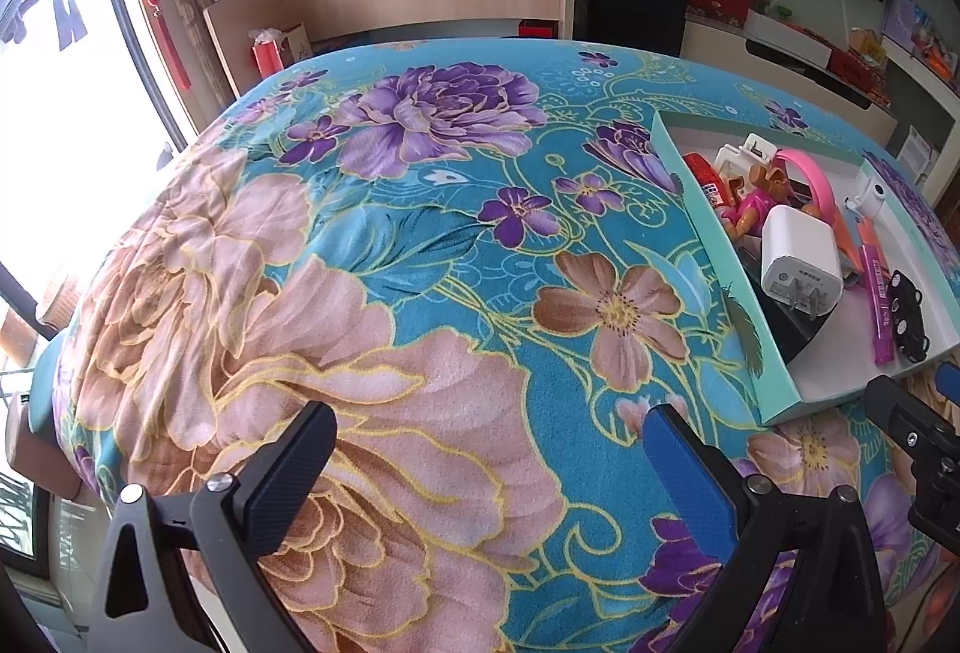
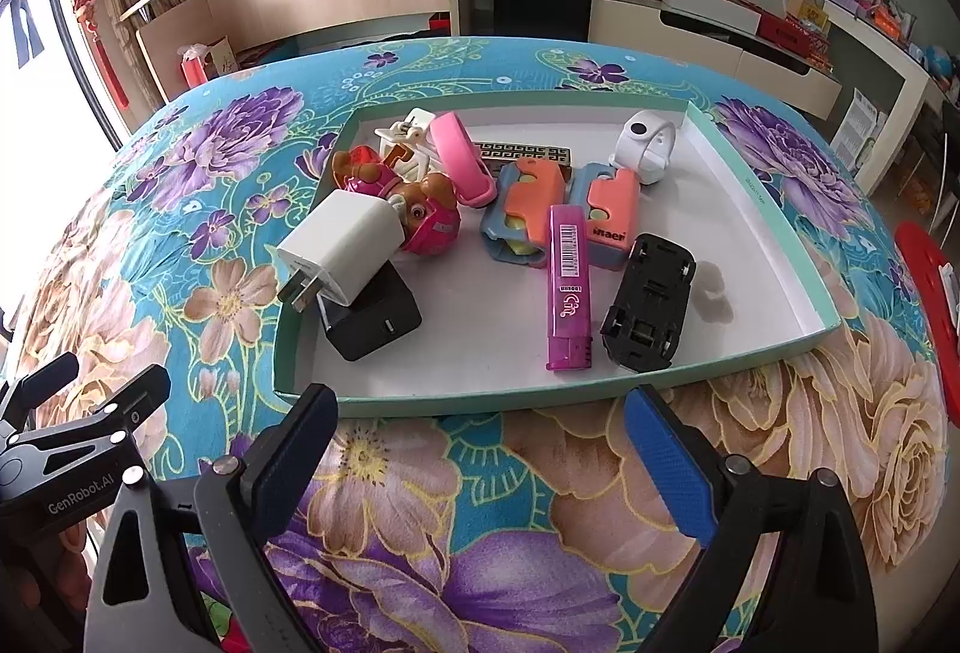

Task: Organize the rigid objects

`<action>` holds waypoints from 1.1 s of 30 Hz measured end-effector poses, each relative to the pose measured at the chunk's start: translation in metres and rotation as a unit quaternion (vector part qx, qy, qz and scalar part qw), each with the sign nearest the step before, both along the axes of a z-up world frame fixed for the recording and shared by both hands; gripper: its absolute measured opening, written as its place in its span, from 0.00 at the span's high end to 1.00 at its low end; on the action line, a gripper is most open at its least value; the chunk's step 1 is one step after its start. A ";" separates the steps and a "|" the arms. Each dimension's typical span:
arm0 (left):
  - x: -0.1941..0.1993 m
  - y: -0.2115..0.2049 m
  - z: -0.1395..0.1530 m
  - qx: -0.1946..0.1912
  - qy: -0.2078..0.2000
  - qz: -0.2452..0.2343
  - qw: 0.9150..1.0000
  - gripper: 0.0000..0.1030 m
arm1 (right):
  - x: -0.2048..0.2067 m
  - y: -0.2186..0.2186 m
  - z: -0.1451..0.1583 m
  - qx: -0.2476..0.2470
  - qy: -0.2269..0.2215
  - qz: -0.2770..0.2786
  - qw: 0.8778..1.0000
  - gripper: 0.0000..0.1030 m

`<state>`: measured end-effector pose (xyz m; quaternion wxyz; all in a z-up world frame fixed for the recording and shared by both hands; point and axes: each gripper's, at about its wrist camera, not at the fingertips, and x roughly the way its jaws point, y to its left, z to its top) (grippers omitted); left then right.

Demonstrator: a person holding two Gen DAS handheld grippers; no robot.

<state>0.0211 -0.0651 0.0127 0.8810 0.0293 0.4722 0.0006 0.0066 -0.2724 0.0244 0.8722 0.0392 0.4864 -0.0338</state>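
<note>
**Both grippers held open over the floral cloth, tray of objects ahead**

Here the left gripper [image 1: 486, 467] is held low over the fleecy floral tablecloth [image 1: 420, 233], its two fingers spread wide with nothing between them. The finger pads [image 1: 288, 479] are seen to be flat, dark blue and finely ribbed, set on black angular frames with round metal pins. The right gripper [image 2: 480, 449] is posed likewise, jaws parted and empty, just short of the near rim of the tray [image 2: 420, 404].

The tray is a shallow rectangular box lid with mint-green card walls and a smooth white floor, laid on the cloth. The rigid objects are gathered inside it. A white cube-shaped charger [image 2: 342, 248] with two metal prongs is propped on a black charger block [image 2: 375, 320]. Beside these a glossy plastic puppy figure [image 2: 420, 209] in pink is lying. A translucent magenta lighter [image 2: 567, 287] with a barcode label is laid lengthwise, just beside an overturned black toy car [image 2: 648, 308]. Behind them two orange-and-blue plastic pieces [image 2: 564, 209], a pink band [image 2: 459, 158], a white clip [image 2: 408, 131], and a white watch-like band [image 2: 645, 143] are seen.
</note>
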 end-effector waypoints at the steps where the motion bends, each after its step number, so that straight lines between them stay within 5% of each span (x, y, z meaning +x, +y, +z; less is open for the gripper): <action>1: 0.000 0.000 0.000 0.001 0.000 0.000 1.000 0.00 | 0.000 0.000 0.000 0.000 0.001 0.000 1.000 0.06; 33: 0.001 -0.002 -0.005 0.005 0.012 -0.004 1.000 0.00 | 0.001 -0.003 -0.007 0.013 0.014 -0.008 1.000 0.06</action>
